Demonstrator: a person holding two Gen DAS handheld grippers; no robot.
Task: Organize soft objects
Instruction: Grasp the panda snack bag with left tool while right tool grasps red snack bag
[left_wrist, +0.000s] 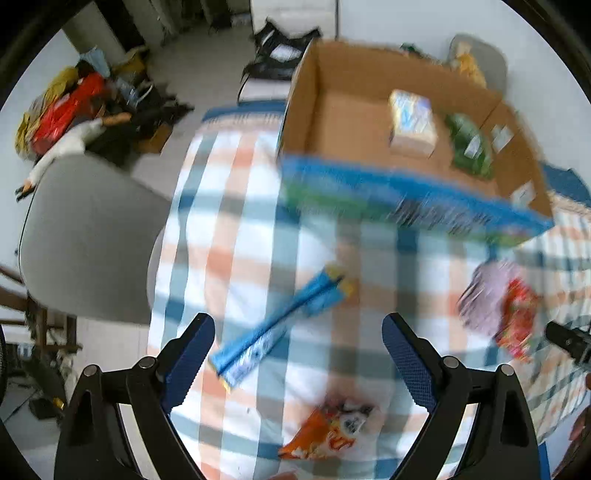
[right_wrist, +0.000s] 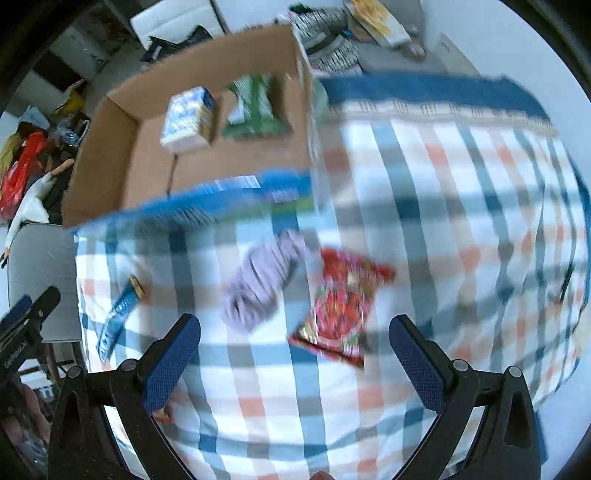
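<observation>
Pickup step: both hand-held grippers, left (left_wrist: 298, 345) and right (right_wrist: 294, 345), spread empty over bench; next, clamp blue packet (left_wrist: 275, 325) for cardboard box (left_wrist: 369, 122).

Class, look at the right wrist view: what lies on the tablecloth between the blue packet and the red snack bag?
A bunched lilac cloth lies between the blue packet and the red snack bag, close beside the bag; the right wrist view shows this.

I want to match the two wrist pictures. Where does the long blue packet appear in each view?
Left wrist view: the long blue packet lies near the centre, slanted on the checked cloth, just ahead of the open jaws.
Right wrist view: the same packet is at the left edge, on the cloth.
Shared landmark: the cardboard box beyond it.
</observation>
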